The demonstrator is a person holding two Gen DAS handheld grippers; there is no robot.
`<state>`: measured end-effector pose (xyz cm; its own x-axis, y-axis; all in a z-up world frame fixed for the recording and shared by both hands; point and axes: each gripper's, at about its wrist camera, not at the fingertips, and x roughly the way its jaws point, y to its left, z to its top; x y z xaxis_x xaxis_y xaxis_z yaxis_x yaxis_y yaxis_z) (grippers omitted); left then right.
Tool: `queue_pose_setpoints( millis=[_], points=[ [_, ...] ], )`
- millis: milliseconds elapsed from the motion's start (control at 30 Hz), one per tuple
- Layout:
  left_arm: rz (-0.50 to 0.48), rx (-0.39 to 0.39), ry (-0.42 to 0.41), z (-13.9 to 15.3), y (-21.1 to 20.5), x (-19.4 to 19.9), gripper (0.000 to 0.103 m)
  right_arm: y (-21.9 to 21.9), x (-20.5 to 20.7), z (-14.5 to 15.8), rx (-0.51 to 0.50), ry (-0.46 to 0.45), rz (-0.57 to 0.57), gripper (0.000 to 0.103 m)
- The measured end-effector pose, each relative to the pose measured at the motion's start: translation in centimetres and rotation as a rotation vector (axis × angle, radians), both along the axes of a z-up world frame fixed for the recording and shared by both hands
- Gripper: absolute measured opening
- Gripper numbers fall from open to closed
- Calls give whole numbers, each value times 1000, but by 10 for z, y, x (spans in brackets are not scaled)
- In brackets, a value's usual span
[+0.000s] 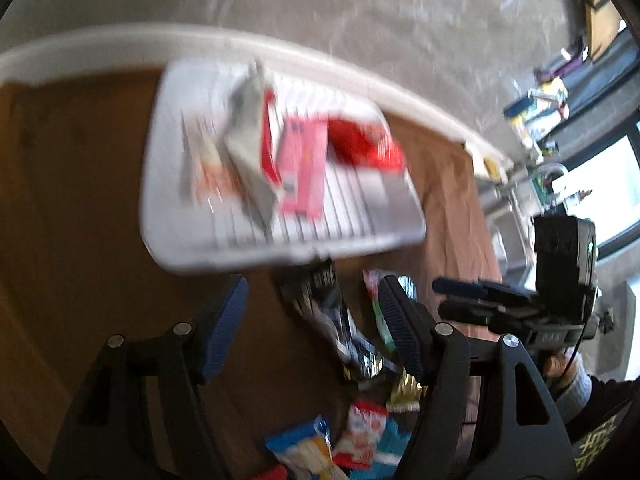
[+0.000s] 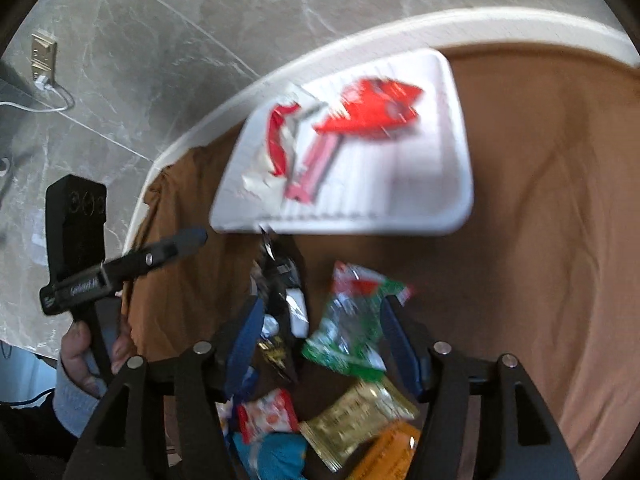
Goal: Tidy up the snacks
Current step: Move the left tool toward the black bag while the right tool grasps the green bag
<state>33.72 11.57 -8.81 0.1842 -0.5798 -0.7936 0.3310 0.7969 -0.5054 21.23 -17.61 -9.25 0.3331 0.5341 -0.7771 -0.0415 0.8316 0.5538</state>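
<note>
A white ribbed tray (image 1: pixel 360 236) (image 2: pixel 452 184) lies on the brown tablecloth and holds a red packet (image 1: pixel 360 144) (image 2: pixel 372 112), a pink packet (image 1: pixel 302 172) (image 2: pixel 316 164) and a grey-and-red packet (image 1: pixel 252 136) (image 2: pixel 280 136). Loose snacks lie nearer: a green packet (image 2: pixel 352 328) (image 1: pixel 376 300), a dark packet (image 1: pixel 320 304) (image 2: pixel 280 280), a gold packet (image 2: pixel 356 420), an orange packet (image 2: pixel 388 456), a red-and-white packet (image 2: pixel 268 416) (image 1: pixel 364 436) and a blue one (image 1: pixel 300 448). My left gripper (image 1: pixel 316 332) is open and empty above the pile. My right gripper (image 2: pixel 320 340) is open around the green packet, not closed on it.
The brown cloth (image 2: pixel 540 240) covers a table with a white rim (image 2: pixel 360 40) (image 1: pixel 280 48). Grey marble floor (image 2: pixel 160 20) lies beyond. The other gripper shows in each view, at the right in the left wrist view (image 1: pixel 460 296) and at the left in the right wrist view (image 2: pixel 192 236). Cluttered shelves (image 1: pixel 540 108) stand far right.
</note>
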Motion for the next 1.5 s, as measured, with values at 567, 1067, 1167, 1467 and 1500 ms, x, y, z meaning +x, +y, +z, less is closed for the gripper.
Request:
queue_pose_setpoints(
  millis=[567,1067,1167,1467,1500],
  points=[
    [-35,49,74,-40,-43,-20,66,6,-9,-30,-22,55,-28,64],
    [-81,106,58,-51,-69,-21,66,19,1,-34,-76,52,-17,64],
    [-84,109,56,-54,-71,-22,66,23,2,-33,-108,42,1,60],
    [-114,118,-3,-55,-78,-27,57,33,1,-33,-196,-1,41,34],
    [-115,124,-13,-55,-78,-27,48,33,0,-33,-198,-5,40,32]
  ],
)
